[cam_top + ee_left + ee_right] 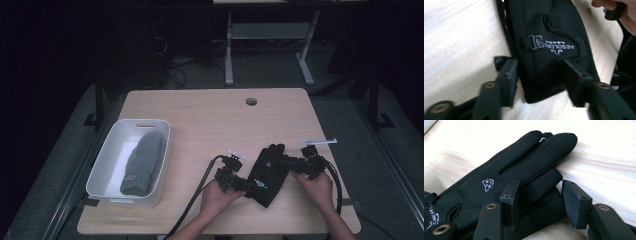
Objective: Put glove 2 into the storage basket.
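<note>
A black glove (267, 172) lies flat on the wooden table (210, 115), stretched between the two tongs. Its cuff end points toward the left gripper (239, 183) and its fingers reach up and away, past the right gripper (290, 163).

In the left gripper view the glove (551, 45) shows its cuff with a small clasp and white lettering. The left gripper (537, 75) has its jaws astride the cuff: one jaw sits on the bare wood just beside the cuff's edge, the other rests on top of the fabric. The jaws stand partly apart and the cuff is between them, but the pads are not seen pressing it from both sides.

In the right gripper view the glove (506, 177) shows a small white emblem on its back. The right gripper (539, 195) has its jaws spread around the thumb, which lies between them. One jaw lies against the fabric, while the other stands clear on the wood.

Well to the left of the left tongs stands a white bin (112, 155) holding a grey knit hat (144, 162).
</note>
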The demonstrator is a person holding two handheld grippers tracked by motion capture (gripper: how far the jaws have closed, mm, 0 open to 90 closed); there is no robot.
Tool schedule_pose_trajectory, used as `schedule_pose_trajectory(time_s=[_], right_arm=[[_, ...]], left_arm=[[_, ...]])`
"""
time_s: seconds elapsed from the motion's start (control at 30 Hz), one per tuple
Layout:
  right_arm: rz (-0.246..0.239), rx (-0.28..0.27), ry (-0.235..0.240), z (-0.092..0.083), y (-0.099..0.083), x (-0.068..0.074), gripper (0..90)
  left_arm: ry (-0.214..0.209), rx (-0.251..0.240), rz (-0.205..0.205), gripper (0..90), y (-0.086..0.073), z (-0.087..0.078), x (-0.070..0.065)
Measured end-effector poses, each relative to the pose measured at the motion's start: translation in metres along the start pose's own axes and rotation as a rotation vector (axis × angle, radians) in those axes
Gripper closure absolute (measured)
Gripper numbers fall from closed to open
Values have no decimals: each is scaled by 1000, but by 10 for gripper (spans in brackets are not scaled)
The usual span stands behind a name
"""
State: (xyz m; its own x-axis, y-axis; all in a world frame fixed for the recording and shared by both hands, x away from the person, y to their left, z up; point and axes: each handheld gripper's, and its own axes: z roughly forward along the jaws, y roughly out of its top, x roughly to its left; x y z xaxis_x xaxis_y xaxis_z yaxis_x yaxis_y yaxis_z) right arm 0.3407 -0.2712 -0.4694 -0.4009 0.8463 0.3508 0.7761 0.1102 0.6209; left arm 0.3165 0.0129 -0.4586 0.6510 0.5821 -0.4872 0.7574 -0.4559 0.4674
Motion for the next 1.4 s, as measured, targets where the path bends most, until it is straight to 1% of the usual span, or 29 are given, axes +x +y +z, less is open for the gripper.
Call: schedule_pose_trajectory(time_s=[0.07, 0.1, 0.13, 0.17, 0.2, 0.23, 0.27, 0.3, 0.33, 0.37, 0.4, 0.43, 0.47, 0.5, 0.57, 0.6, 0.63, 0.67, 0.7, 0.73, 0.8, 0.93, 1.07, 1.1, 1.2, 1.23, 1.33, 1.4], right_arm=[[3, 1, 2, 0, 0, 0, 510], [5, -12, 11, 0, -2, 0, 529], [5, -16, 19, 1, -2, -1, 549], [21, -16, 34, 1, -3, -1, 580], [21, -16, 34, 1, -3, -1, 580], [39, -16, 63, 2, -3, -3, 628], [39, -18, 71, 3, -3, -3, 648], [46, -20, 79, 4, -3, -3, 671], [46, -20, 79, 4, -3, -3, 671], [54, -24, 94, 4, -2, -3, 706], [54, -24, 94, 4, -2, -3, 706], [67, -28, 109, 4, -2, -4, 727], [75, -28, 117, 4, -2, -4, 730], [84, -34, 125, 3, -1, -5, 733], [105, -40, 143, 2, -1, -6, 737], [105, -40, 143, 2, -1, -6, 737], [119, -53, 156, 0, -1, -6, 737], [119, -53, 156, 0, -1, -6, 737], [128, -67, 169, -1, 0, -5, 737], [131, -70, 172, -1, 1, -5, 737], [145, -81, 187, -2, 2, -4, 737], [156, -87, 200, -3, 2, -2, 737], [169, -95, 213, -4, 3, -2, 736], [169, -96, 214, -5, 3, -2, 736], [180, -99, 224, -6, 4, -1, 736], [185, -103, 231, -6, 4, 0, 736], [184, -100, 233, -7, 6, 2, 737], [174, -109, 244, -9, 12, 6, 736]], left_arm=[[4, -2, -1, 585, 0, 2, -1], [19, -1, 22, 625, 0, 3, -1], [19, -4, 25, 656, 0, 3, -1], [14, -3, 26, 678, 0, 4, 0], [14, -3, 26, 707, 0, 4, 0], [6, -4, 35, 736, 0, 6, 0], [6, -4, 35, 756, 0, 6, 0], [-10, -5, 32, 772, 0, 7, 1], [-10, -5, 32, 783, 0, 7, 1], [-21, -13, 28, 789, -1, 8, 2], [-21, -13, 28, 792, -1, 8, 2], [-23, -23, 32, 794, -2, 7, 3], [-26, -24, 30, 797, -3, 7, 3], [-31, -34, 18, 800, -4, 6, 3], [-33, -36, 23, 802, -4, 5, 3], [-33, -36, 23, 803, -4, 5, 3], [-36, -45, 15, 804, -5, 4, 3], [-36, -45, 15, 803, -5, 4, 3], [-38, -47, 18, 804, -6, 2, 4], [-39, -54, 11, 804, -6, 2, 3], [-36, -50, 18, 805, -7, 0, 4], [-36, -57, 15, 806, -8, -2, 4], [-45, -64, 12, 807, -8, -5, 4], [-47, -75, 9, 807, -8, -6, 3], [-50, -77, 11, 807, -9, -7, 2], [-52, -76, 18, 807, -10, -10, 3], [-53, -83, 15, 806, -10, -12, 2], [-56, -96, 24, 806, -11, -18, 2]])
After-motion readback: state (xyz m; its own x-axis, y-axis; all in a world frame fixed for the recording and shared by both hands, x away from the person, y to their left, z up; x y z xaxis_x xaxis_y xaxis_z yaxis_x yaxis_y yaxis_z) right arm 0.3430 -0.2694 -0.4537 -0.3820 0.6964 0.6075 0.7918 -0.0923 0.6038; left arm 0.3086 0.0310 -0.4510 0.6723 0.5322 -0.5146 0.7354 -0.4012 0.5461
